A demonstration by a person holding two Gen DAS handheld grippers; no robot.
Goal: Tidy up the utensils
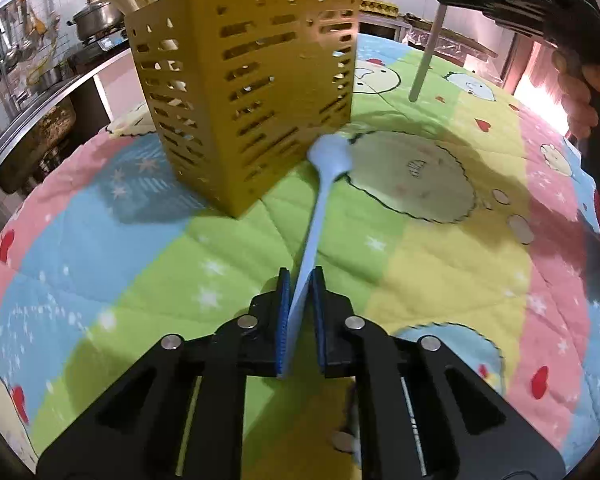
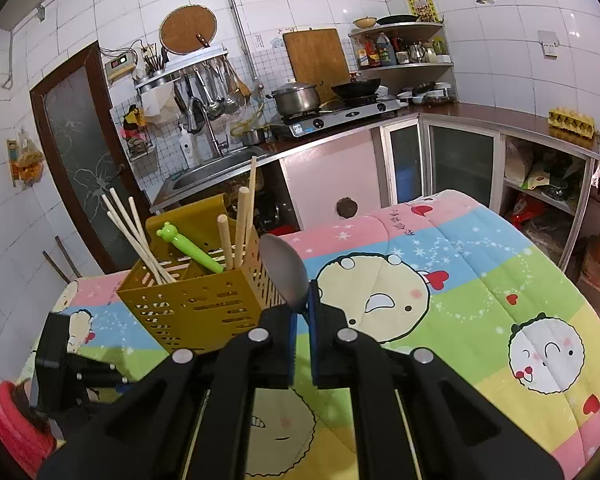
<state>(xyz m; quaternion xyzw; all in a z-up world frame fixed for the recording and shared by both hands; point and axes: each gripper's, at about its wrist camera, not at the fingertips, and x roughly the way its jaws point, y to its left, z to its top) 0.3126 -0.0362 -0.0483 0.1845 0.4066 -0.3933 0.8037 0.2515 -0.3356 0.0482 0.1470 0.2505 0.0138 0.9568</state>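
Observation:
A yellow slotted utensil holder (image 1: 244, 92) stands on the cartoon quilt; it also shows in the right wrist view (image 2: 196, 304), holding several wooden chopsticks (image 2: 132, 232) and a green frog-topped utensil (image 2: 188, 246). My left gripper (image 1: 300, 280) is shut on the handle of a light blue spoon (image 1: 324, 176) whose bowl points at the holder's base. My right gripper (image 2: 302, 300) is shut on a metal spoon (image 2: 284, 272) with a white handle, held upright; in the left wrist view the spoon (image 1: 428, 48) hangs handle-down above the quilt, right of the holder.
The colourful quilt (image 2: 460, 280) covers the table. A kitchen counter with a sink (image 2: 220, 164), a stove and pot (image 2: 300, 98) lies behind. The left gripper's body (image 2: 56, 360) sits at the lower left of the right wrist view.

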